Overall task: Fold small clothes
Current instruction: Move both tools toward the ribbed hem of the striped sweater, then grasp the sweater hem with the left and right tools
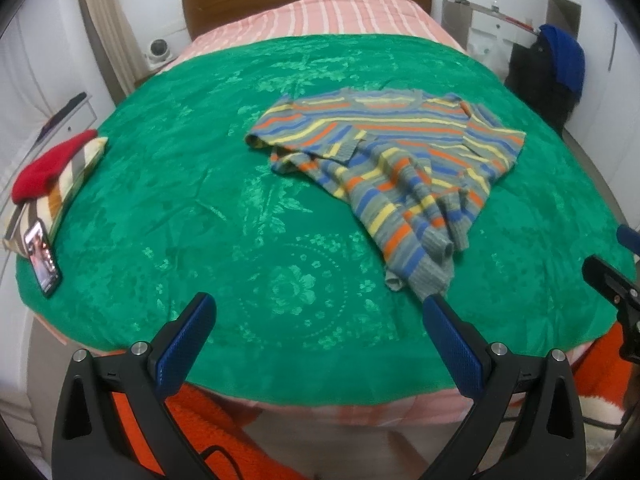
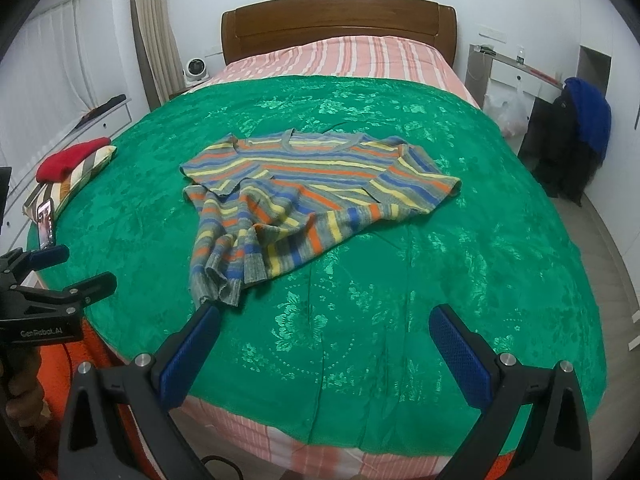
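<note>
- While both tools hang back at the foot of the bed, the striped knit sweater lies in the middle of the green bedspread, body spread flat, sleeves bunched toward the lower edge, probably laid out ready for folding.
- Left gripper: jaws spread wide, holding nothing, its right fingertip just short of a sleeve cuff.
- Right gripper: jaws likewise wide apart and empty, hovering near the cuffs.
- At the right wrist view's lower left, the other tool reads "GenRobot.AI".
- A phone leans at far left, beside a red hat on a striped cushion, kept clear of the work.
</note>
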{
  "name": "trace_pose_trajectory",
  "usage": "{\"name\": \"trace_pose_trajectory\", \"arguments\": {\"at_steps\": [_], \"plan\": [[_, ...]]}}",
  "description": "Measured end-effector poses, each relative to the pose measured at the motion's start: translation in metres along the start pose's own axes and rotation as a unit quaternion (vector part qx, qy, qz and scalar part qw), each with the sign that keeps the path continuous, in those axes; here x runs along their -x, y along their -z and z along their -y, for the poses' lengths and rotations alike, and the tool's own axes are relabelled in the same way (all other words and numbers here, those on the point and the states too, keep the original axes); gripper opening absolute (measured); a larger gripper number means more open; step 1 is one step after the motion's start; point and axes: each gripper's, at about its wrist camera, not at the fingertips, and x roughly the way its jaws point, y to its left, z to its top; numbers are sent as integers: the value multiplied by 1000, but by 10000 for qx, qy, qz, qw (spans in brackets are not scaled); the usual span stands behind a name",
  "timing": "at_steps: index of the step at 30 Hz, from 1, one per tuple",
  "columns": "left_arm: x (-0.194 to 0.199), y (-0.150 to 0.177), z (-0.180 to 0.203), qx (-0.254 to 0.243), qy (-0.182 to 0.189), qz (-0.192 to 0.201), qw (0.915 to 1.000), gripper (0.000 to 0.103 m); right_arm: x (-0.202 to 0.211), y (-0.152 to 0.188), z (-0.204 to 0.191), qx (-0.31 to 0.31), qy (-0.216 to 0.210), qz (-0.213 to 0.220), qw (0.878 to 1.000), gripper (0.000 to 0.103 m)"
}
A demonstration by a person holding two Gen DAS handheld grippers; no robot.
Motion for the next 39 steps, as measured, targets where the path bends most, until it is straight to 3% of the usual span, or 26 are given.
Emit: {"name": "trace_pose_trajectory", "arguments": {"at_steps": [17,22,28,31,34,37,38,39], "plan": [[-4,2,-2,-4,-61,-33,10000,103,-7,3,1,17,73,-91,9999,103],[-13,5,-14,248,275,-166,9992,103,-10,6,2,7,33,-121,9999,103],[-11,5,-14,307,396,-90,9987,103,-12,8,3,-26,55,-146,9999,103],[-14,5,-8,186,851,-57,9962,103,-14,8,3,-47,-10,-128,9999,103],[-31,5,3,16,1534,-163,9880,103,-26,4,0,-20,-385,-48,9992,103],[-58,-1,19,-305,2138,-216,9762,101,-70,-11,-1,-52,-1156,-268,9929,101],[-67,-3,23,-392,2215,-234,9741,96,-89,-16,-1,-158,-1546,-456,9868,95],[-77,-5,28,-487,2280,-259,9721,79,-114,-23,-2,-306,-1997,-744,9765,90]]}}
